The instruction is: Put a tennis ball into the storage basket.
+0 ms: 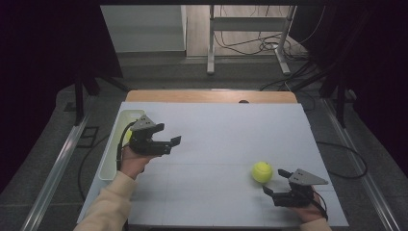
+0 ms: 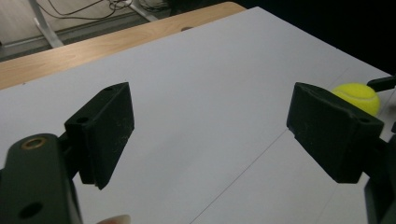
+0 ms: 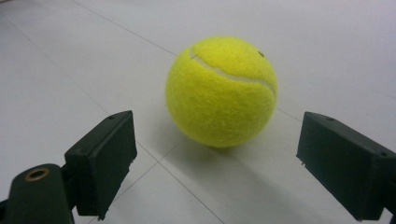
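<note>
A yellow tennis ball (image 1: 262,172) rests on the white table sheet (image 1: 216,139) at the right front. My right gripper (image 1: 275,182) stands open just right of it, jaws pointing at the ball with nothing between them; the ball (image 3: 221,91) lies a little beyond the jaw tips in the right gripper view. My left gripper (image 1: 173,143) hovers at the left side of the sheet, held in a hand, jaws apart and empty. Past its jaws in the left gripper view the ball (image 2: 357,97) peeks out far off, beside the right jaw.
A pale shallow tray (image 1: 118,144) lies along the sheet's left edge, something yellow inside it behind the left gripper. The wooden table edge (image 1: 211,96) runs along the back. Table legs and cables (image 1: 250,43) lie on the floor beyond.
</note>
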`<action>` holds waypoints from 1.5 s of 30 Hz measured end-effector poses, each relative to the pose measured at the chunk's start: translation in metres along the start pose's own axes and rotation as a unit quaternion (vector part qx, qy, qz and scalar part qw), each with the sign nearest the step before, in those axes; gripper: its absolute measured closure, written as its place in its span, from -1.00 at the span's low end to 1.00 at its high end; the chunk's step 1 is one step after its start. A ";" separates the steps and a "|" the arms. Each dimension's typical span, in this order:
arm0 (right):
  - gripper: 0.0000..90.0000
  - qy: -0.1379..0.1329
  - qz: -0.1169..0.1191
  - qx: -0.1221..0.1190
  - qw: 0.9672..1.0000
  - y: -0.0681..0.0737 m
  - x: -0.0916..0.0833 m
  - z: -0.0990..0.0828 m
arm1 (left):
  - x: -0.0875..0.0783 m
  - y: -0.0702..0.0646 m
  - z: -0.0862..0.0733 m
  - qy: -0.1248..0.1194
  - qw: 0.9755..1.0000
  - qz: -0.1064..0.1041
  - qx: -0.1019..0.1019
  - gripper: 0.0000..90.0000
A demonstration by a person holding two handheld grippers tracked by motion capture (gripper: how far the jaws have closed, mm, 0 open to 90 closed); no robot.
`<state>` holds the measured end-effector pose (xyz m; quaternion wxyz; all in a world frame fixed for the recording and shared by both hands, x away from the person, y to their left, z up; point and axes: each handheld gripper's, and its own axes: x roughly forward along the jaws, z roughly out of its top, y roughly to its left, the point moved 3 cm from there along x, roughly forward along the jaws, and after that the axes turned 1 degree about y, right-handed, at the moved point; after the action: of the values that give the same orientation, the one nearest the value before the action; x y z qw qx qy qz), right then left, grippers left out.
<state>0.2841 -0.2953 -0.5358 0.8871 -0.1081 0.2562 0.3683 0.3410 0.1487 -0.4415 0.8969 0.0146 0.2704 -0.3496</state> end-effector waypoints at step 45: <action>-0.72 -0.008 0.004 0.001 1.000 0.003 -0.007 -0.002 | 0.065 -0.075 -0.006 0.030 0.993 -0.112 0.037 -0.65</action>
<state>0.2771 -0.2976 -0.5338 0.8880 -0.1034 0.2497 0.3721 0.3305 0.0534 -0.4672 0.8425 0.0277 0.2843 -0.4567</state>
